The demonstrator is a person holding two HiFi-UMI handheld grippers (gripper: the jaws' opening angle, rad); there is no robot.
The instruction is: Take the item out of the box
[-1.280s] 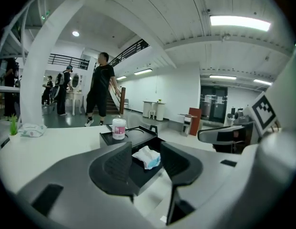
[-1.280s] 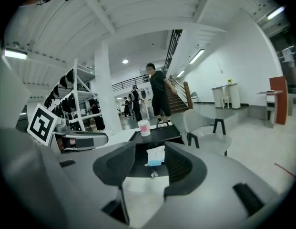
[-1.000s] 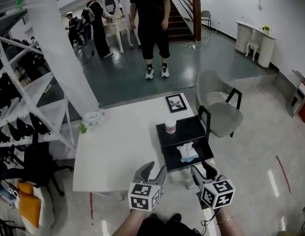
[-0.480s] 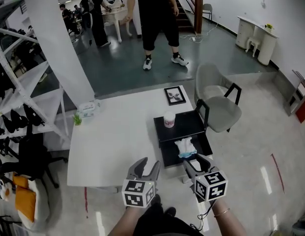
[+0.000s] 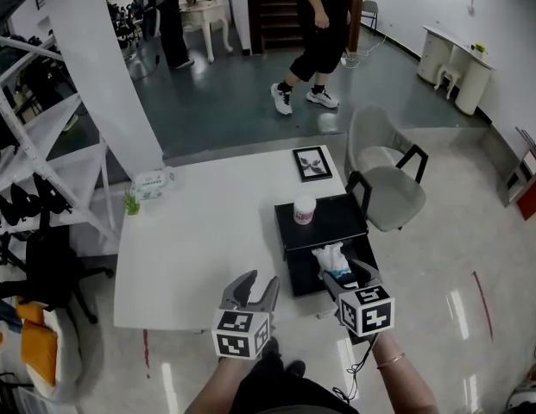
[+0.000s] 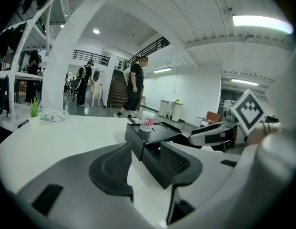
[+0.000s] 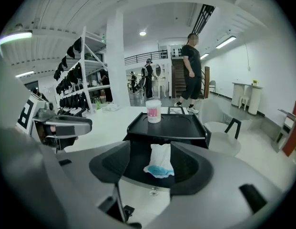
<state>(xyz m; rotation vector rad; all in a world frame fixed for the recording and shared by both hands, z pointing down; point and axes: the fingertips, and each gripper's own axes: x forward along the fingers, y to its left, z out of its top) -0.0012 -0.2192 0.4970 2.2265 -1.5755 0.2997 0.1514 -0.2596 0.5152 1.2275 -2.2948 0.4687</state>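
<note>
A big white table (image 5: 190,248) lies just ahead of the left gripper (image 5: 259,281) and the right gripper (image 5: 347,276). A grey chair (image 5: 388,201) stands ahead of the right gripper and off to its right, on a shiny pale floor (image 5: 457,257). Far to the left of the left gripper stand a thick white post (image 5: 112,76) and a white rack (image 5: 52,136), and far ahead lie a dark floor (image 5: 233,102), brown stairs (image 5: 276,3), a small white desk (image 5: 453,59) by the white wall (image 5: 509,15), and a long lamp (image 6: 262,22) glowing on the ceiling.

Open drawer (image 5: 302,272) is clear above — cup (image 5: 304,210) sits behind, chair (image 5: 384,188) alongside.
</note>
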